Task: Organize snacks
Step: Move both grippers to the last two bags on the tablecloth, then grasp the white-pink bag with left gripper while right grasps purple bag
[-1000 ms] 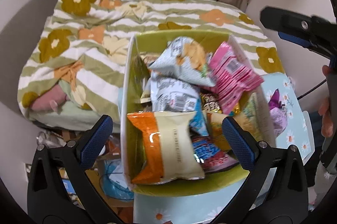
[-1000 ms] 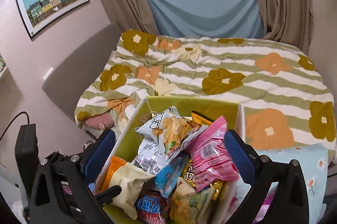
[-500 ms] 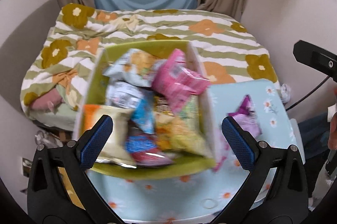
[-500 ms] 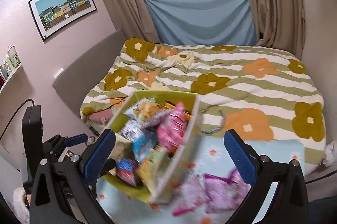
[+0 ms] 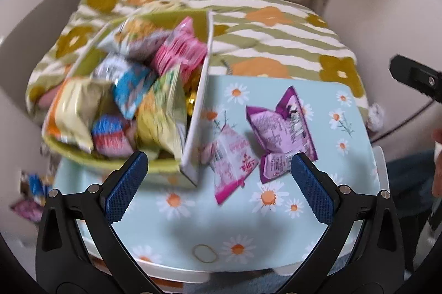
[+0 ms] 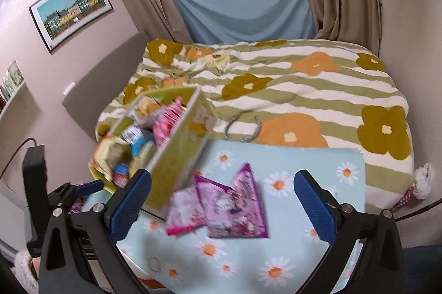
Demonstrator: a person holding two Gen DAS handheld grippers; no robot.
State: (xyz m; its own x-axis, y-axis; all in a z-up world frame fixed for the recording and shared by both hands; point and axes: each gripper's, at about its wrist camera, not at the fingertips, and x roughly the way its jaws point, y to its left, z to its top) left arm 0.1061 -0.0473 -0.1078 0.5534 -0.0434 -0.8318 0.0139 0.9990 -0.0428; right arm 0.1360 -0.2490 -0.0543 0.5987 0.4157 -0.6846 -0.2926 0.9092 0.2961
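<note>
Left wrist view now shows the snack-filled green box (image 5: 193,111) shifted to ten o'clock and two loose pink and purple packets (image 5: 281,128) revealed on the daisy-print worktop (image 5: 276,233) at center, so both wide-open, empty hand-held grippers (image 5: 218,183) (image 6: 221,200) likely target them next.

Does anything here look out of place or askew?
Yes. The green fabric box full of snack bags sits tilted at the daisy-print table's left edge. Two packets, a purple one and a pink one, lie loose on the table beside it.
</note>
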